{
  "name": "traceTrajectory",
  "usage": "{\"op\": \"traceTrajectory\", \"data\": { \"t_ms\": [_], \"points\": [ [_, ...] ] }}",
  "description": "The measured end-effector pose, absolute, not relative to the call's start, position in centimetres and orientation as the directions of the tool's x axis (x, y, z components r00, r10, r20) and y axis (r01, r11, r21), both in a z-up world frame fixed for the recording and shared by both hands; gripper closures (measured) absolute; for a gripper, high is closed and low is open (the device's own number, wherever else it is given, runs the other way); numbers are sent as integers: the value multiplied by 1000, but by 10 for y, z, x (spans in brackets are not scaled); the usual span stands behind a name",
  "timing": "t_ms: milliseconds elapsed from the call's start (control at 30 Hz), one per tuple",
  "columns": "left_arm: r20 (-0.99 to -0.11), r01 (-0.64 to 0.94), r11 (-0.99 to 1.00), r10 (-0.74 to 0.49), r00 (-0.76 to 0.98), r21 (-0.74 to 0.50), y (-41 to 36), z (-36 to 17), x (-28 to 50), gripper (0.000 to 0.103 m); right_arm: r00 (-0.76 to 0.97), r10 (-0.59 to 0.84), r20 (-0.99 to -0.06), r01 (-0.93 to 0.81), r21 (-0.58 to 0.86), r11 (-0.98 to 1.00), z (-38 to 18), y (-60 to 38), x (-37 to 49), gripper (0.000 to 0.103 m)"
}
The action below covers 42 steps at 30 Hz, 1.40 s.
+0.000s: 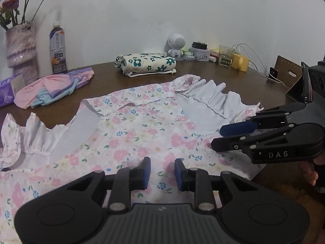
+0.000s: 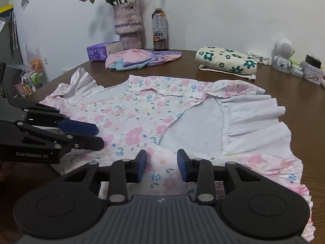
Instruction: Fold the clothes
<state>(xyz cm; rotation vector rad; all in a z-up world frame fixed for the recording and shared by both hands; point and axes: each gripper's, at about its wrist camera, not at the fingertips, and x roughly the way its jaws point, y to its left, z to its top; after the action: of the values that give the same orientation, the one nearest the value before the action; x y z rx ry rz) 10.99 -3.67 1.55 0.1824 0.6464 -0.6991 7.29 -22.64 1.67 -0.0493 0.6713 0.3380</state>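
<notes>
I see the floral dress (image 1: 132, 126) spread flat under both tongs: left gripper (image 1: 162, 174) and right gripper (image 2: 161, 167) gape, empty. It looks light and limp; I'd pinch the ruffled sleeve (image 2: 249, 120) right of my right tong.

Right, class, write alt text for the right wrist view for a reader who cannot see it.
A pink floral dress lies spread flat on a brown table, with the open right gripper above its lower part and the left gripper at the left. Behind sit folded floral clothes, a vase and a tea bottle.
</notes>
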Motion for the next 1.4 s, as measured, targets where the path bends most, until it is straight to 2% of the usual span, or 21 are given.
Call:
{"op": "traceTrajectory", "data": {
  "t_ms": [100, 167, 267, 333, 400, 767, 1400],
  "points": [
    [-603, 638, 767, -543, 585, -72, -32, 12, 111, 79, 741, 269, -616, -305, 48, 951, 16, -232, 70, 70],
    [-601, 635, 768, -546, 584, -82, -31, 12, 112, 79, 746, 262, -613, -294, 49, 954, 16, -238, 68, 77],
    [-599, 631, 771, -545, 587, -84, -30, 11, 112, 79, 750, 257, -610, -280, 59, 958, 16, -248, 64, 78],
    [-597, 625, 775, -545, 589, -90, -30, 11, 112, 79, 752, 260, -605, -275, 71, 959, 15, -256, 62, 84],
    [-595, 620, 779, -544, 591, -95, -29, 11, 112, 79, 754, 267, -601, -265, 94, 960, 15, -264, 60, 86],
    [-587, 604, 787, -550, 594, -125, -26, 10, 113, 80, 772, 250, -584, -207, 141, 968, 13, -295, 52, 86],
    [-581, 588, 797, -547, 603, -140, -23, 10, 111, 81, 788, 198, -582, -160, 117, 980, 12, -331, 37, 87]
  ]
}}
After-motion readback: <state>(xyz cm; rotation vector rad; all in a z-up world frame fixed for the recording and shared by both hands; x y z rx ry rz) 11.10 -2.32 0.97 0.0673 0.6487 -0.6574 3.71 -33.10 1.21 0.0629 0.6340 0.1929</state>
